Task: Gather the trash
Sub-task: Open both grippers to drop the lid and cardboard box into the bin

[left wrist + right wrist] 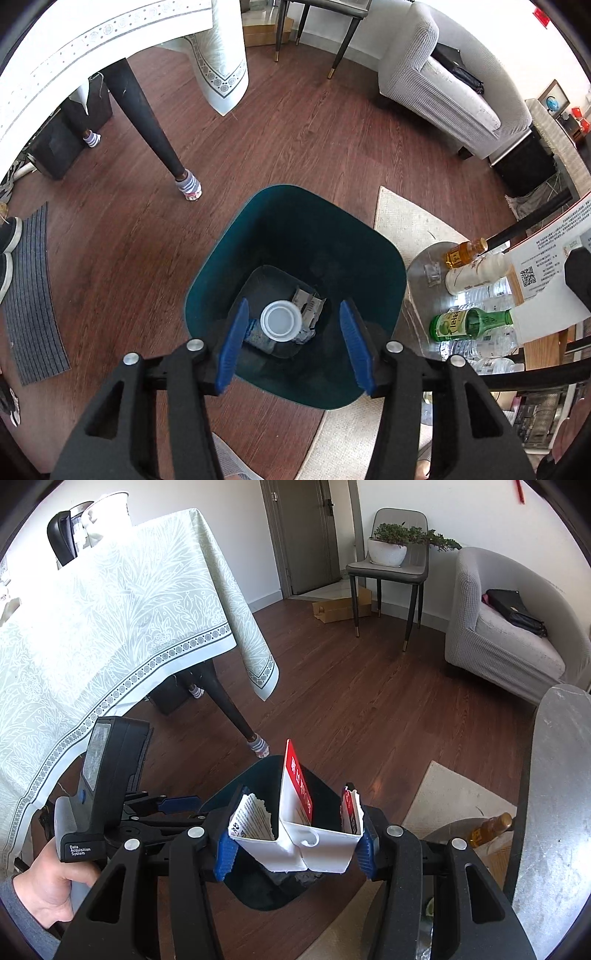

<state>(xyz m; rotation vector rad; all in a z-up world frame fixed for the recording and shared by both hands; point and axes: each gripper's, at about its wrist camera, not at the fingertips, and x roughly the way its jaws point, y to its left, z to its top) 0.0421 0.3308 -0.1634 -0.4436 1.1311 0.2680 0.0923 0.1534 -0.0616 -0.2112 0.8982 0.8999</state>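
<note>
1. Dark reddish wood flooring (314, 147) is filling the room, with a cream rug (410, 221) lying partly under a dark teal plastic waste bin (295, 221).
2. Standing on that floor with its mouth open upward, the bin is showing a white round plastic lid (280, 319) and crumpled printed wrappers (308, 302) lying on its bottom.
3. The left gripper (295, 345) is hanging above the bin mouth, pointing down into it, its blue-padded jaws standing apart with nothing between them.
4. The right gripper (295, 843) is hovering over the bin's near rim and is clamping a torn white carton with red printed panels (310, 845), one blue pad pressing on each side of it.
5. A person's hand (55, 886) is gripping the handle of the left tool at the lower left of the right wrist view.
6. Beside the bin, a round grey side table (421, 266) is carrying a green glass bottle (469, 325), an amber bottle (461, 253) and a white bottle (476, 273).
7. Farther back, a pale patterned tablecloth (110, 620) is draping over a table, and a grey armchair (509, 635) is standing by the wall.
</note>
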